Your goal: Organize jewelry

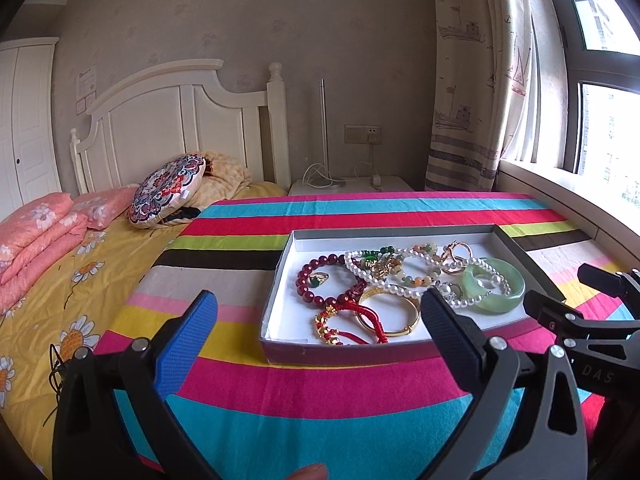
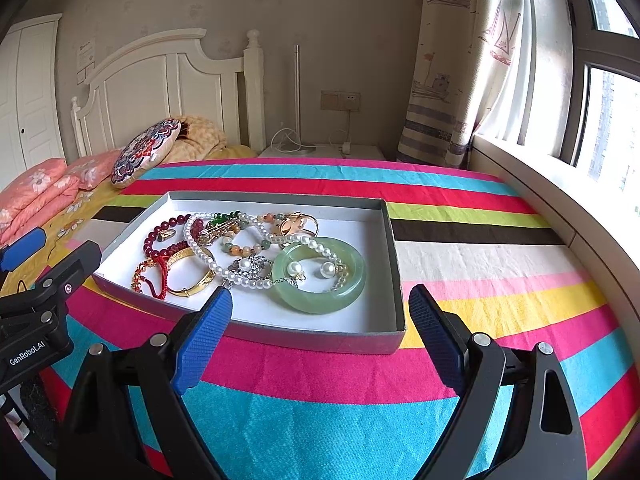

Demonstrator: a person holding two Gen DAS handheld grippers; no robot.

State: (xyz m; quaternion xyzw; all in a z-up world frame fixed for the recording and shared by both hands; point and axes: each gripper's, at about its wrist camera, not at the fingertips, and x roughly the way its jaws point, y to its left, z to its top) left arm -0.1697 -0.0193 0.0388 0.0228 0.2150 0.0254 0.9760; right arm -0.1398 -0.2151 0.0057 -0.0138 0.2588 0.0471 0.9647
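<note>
i hold two grippers over a table covered by a bright striped cloth (image 2: pixel 320 380). my left gripper (image 1: pixel 320 316) has its two fingers spread wide apart with nothing between them, and it hangs just short of the near edge of a shallow grey tray (image 1: pixel 276 280). my right gripper (image 2: pixel 320 312) is also spread wide and empty, with its fingertips near the tray's front wall, one to each side of the near right corner.

the tray lies flat on the cloth and holds a tangle of jewelry. a pale green jade bangle (image 2: pixel 356 280) lies flat at the near right, with a white pearl strand (image 2: pixel 204 252) draped across it and two pearl earrings (image 2: pixel 312 268) inside its ring. a gold bangle (image 2: pixel 196 284) lies at the near left, touching a red cord bracelet (image 2: pixel 154 272). a dark red bead bracelet (image 2: pixel 160 228) sits at the far left with a small ring (image 2: pixel 167 234) inside it. behind the table stand a bed with a white headboard (image 2: pixel 160 80) and a curtained window (image 2: pixel 452 60).
</note>
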